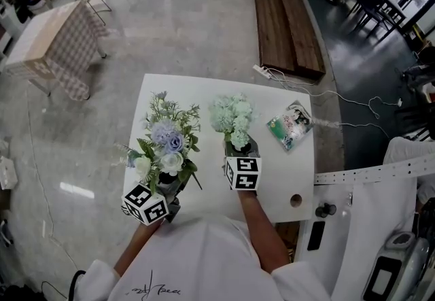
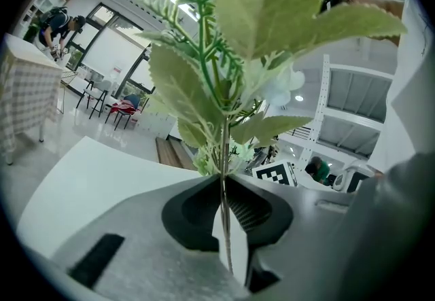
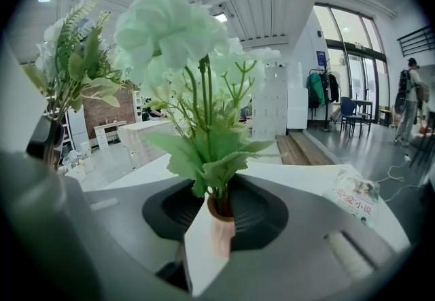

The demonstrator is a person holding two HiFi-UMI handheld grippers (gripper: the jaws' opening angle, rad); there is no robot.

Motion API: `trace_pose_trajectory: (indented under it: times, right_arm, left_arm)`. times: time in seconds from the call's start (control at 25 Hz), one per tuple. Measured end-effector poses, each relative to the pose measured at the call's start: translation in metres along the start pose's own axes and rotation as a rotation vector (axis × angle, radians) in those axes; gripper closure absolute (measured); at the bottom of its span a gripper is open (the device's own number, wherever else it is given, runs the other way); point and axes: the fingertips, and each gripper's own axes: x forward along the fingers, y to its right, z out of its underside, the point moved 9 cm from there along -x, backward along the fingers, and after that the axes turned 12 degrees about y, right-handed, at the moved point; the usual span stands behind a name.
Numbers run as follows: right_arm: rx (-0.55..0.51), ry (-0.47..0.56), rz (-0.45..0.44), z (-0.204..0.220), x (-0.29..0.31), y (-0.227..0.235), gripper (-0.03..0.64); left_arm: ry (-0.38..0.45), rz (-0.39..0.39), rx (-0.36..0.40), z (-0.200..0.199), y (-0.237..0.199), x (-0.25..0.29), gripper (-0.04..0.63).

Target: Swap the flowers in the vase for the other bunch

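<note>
A bunch of blue and white flowers [image 1: 166, 140] with leafy stems stands upright over the white table's [image 1: 204, 92] front left. My left gripper [image 1: 170, 189] is shut on its thin stem [image 2: 223, 181], and its leaves [image 2: 204, 82] fill the left gripper view. A bunch of mint-green flowers [image 1: 231, 117] sits in a small pink vase [image 3: 221, 237] near the table's middle. My right gripper [image 1: 242, 151] has its jaws closed around the vase's neck. In the right gripper view the green blooms [image 3: 177, 28] rise straight ahead, with the blue bunch [image 3: 71, 62] at the left.
A picture booklet [image 1: 290, 125] lies at the table's right. A round hole [image 1: 296, 200] marks its front right corner. Beyond the table are a power strip with a cable [image 1: 272, 74], dark wooden planks [image 1: 285, 24] and a checked-cloth table [image 1: 51, 45]. White equipment [image 1: 380, 225] stands at the right.
</note>
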Motion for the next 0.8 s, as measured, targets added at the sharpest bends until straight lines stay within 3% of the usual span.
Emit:
trace_pose_trajectory:
  times: [0.8]
  right_arm:
    - [0.03,0.059,-0.007,-0.022,-0.017,0.002,0.509]
  left_arm:
    - [-0.008,0.017,-0.005,-0.001,0.0,0.0,0.565]
